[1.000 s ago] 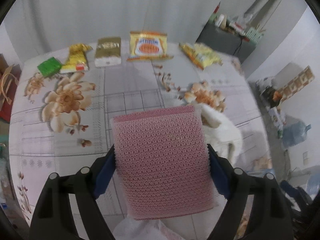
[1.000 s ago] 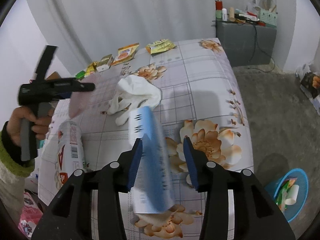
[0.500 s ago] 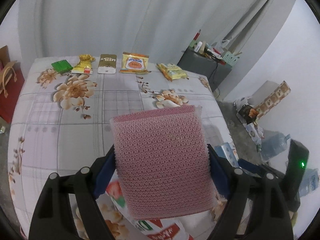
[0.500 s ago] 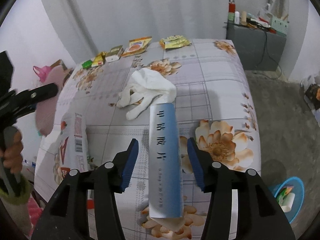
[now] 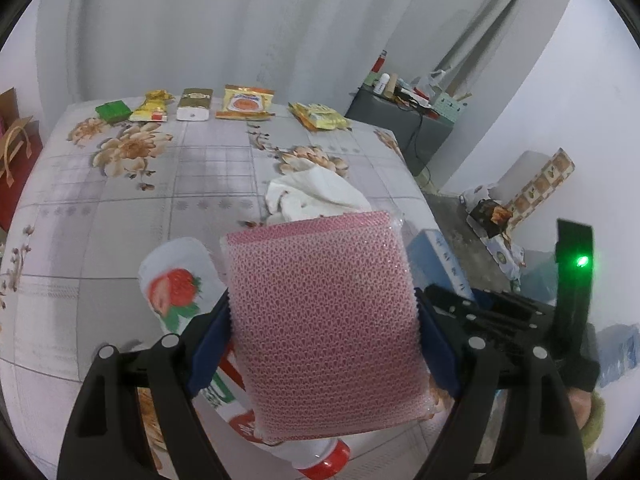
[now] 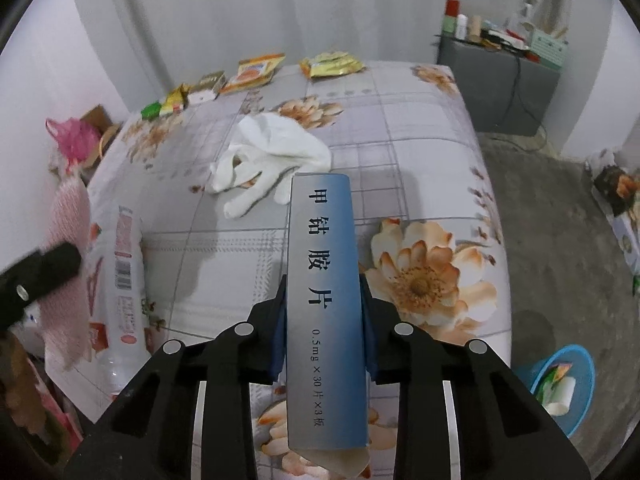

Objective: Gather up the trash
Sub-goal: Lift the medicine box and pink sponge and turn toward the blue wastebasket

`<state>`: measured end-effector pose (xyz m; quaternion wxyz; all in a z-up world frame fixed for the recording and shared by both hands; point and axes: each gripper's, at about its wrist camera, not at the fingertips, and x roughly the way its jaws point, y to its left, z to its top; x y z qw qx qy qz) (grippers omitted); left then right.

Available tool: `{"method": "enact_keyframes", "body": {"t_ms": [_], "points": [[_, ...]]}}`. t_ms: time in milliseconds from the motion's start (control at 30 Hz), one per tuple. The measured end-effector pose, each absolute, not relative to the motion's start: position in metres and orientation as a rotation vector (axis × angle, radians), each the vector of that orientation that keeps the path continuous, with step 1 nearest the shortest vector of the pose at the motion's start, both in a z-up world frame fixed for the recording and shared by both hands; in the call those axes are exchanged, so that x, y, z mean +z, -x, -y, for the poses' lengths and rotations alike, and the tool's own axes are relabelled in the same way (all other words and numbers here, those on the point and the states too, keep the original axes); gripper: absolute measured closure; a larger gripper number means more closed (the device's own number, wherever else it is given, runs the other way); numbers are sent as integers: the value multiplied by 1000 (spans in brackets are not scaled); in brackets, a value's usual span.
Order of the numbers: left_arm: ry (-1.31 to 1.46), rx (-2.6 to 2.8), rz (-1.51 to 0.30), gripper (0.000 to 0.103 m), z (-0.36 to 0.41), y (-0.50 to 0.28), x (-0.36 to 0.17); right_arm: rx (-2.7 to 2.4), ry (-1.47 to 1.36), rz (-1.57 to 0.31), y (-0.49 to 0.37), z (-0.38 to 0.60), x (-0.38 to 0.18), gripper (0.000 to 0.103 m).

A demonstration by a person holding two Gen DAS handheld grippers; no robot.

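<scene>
My left gripper (image 5: 322, 344) is shut on a pink mesh sponge pack (image 5: 324, 320), held above the near edge of the flowered table (image 5: 120, 208). My right gripper (image 6: 322, 312) is shut on a blue medicine box (image 6: 324, 304) with Chinese print, held above the table's near right part. The box also shows in the left wrist view (image 5: 438, 260). A strawberry-label bottle (image 5: 176, 288) lies on the table under the sponge pack; it also shows in the right wrist view (image 6: 124, 280). A white glove (image 6: 272, 160) lies mid-table.
Several snack packets (image 5: 244, 102) line the table's far edge. A blue trash bin (image 6: 560, 384) with scraps stands on the floor at the right. A grey cabinet (image 6: 500, 80) stands behind. A pink bag (image 6: 74, 138) is at the left.
The left gripper has pulled back and tilted with the sponge pack, so the bottle and the glove now show under it. The right gripper with the blue box has barely moved.
</scene>
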<state>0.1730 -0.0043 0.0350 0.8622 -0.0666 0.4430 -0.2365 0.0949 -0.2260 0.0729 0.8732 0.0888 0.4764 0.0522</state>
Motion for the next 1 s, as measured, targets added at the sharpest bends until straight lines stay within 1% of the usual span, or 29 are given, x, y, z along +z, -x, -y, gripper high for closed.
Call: {"method": "enact_keyframes", "body": {"t_ms": [433, 633, 1000], "points": [[19, -538, -824, 21, 49, -126, 47, 84, -360, -860, -28, 281, 103, 75], [-7, -545, -780, 21, 63, -106, 45, 77, -398, -848, -5, 295, 97, 75], [-64, -548, -773, 21, 84, -95, 37, 42, -452, -851, 8, 311, 83, 75]]}}
